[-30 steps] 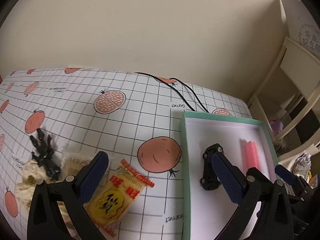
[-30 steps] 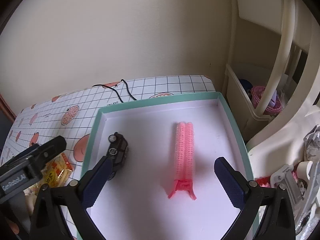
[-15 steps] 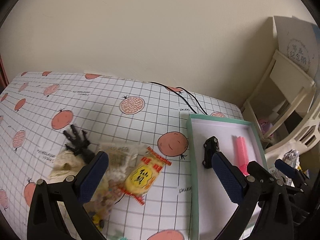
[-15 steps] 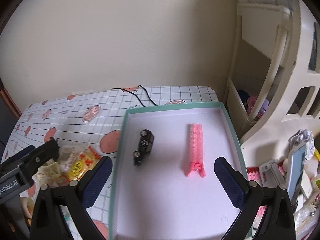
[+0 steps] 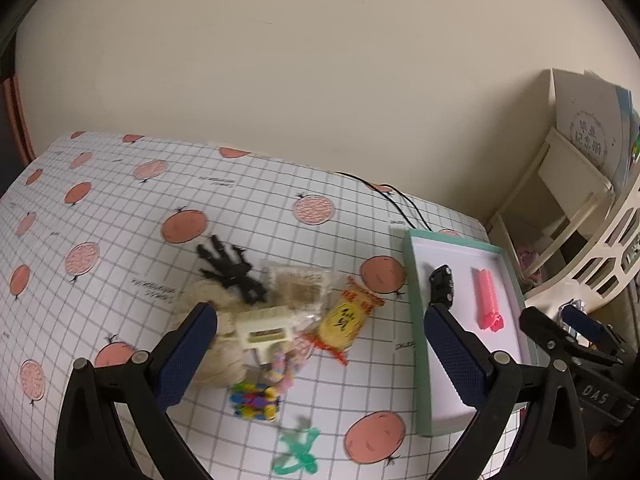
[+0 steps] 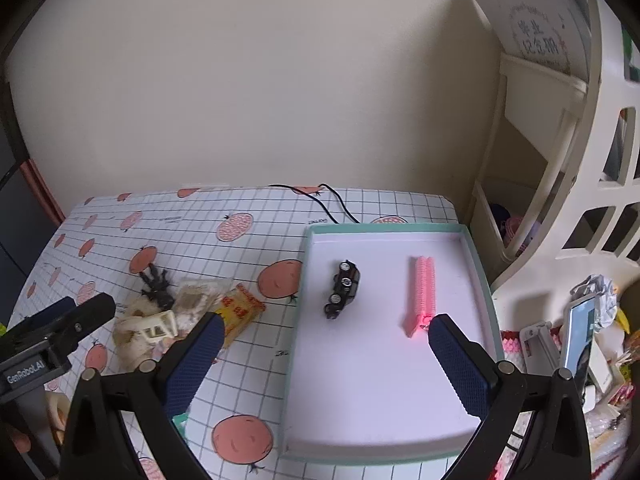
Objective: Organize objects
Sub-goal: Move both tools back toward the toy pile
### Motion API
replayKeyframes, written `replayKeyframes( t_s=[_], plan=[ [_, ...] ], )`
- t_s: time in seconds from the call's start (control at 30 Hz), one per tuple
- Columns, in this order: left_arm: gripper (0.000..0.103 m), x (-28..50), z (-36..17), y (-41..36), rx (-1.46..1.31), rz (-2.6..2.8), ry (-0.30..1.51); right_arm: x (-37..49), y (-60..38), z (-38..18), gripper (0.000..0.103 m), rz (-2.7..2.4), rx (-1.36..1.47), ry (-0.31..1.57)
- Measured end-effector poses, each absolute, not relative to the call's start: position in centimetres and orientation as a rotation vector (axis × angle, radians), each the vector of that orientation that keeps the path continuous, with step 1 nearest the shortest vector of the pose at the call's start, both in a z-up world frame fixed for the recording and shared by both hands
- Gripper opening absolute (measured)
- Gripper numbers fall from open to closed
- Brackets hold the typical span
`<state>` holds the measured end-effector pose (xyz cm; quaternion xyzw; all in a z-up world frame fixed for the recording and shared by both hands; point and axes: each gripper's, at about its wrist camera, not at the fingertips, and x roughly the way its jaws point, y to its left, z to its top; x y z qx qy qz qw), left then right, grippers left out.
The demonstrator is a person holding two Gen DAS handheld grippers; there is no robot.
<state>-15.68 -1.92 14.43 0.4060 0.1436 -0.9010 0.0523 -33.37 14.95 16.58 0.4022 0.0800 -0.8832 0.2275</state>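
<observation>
Gridded cloth (image 5: 256,200); tray (image 6: 476,264) held car (image 6: 343,289), roller (image 6: 421,291). Left gripper (image 5: 320,354) and right gripper (image 6: 326,360) both gaped wide, empty. Best next: take snack (image 5: 347,318) left of tray by edge.

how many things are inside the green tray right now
2: a black toy car left of centre, and a pink zipper to its right, apart, both flat on the tray floor. Nothing seems hidden.

— What colours sit on the worktop (image 5: 248,208)?
— White cloth with a black grid and orange-pink fruit prints. The tray (image 6: 478,258) is mint green outside, white inside.
— And in it?
— A black toy car (image 6: 343,288) and a pink zipper (image 6: 422,292).
— The snack packet (image 5: 346,318)?
— Yellow with red edges.
</observation>
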Motion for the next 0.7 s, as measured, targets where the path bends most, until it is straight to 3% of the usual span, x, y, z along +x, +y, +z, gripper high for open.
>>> replayKeyframes(
  t_s=[0.4, 0.7],
  plan=[
    [0.103, -11.9, 14.0, -5.1, 1.208, -2.724, 0.373, -29.2, 11.2, 16.8, 0.103, -2.348, 1.102, 0.272],
    [0.103, -11.2, 12.1, -7.6, 1.302, -2.645, 0.495, -27.5, 8.0, 13.9, 0.103, -2.252, 1.144, 0.356]
  ],
)
